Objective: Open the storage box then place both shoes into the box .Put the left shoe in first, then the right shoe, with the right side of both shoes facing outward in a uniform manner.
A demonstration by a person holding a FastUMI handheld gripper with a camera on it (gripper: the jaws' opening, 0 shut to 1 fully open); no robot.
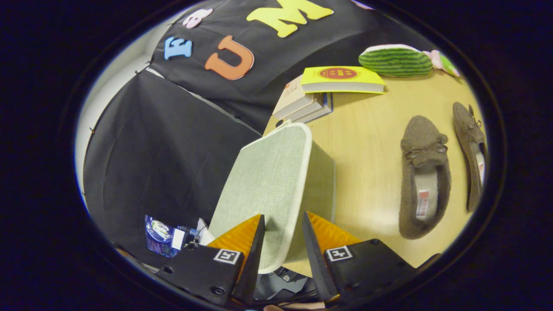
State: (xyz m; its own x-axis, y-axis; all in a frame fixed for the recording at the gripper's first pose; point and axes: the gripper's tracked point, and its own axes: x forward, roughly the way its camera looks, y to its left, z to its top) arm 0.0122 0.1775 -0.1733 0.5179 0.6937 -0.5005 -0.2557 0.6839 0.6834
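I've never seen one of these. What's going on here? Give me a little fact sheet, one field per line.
gripper: fingers either side of the box lid's rim; contact unclear
storage box: pale green fabric, on the table
lid: raised, tilted up
shoes: two brown slippers, one nearer the box, the other beyond it, both outside it
table: light wood
also there: stacked books, watermelon-patterned cushion

Storage box [276, 181] lid between fingers [248, 242]; shoes [423, 172] on table [367, 142] beside box; books [328, 86] apparently beyond.
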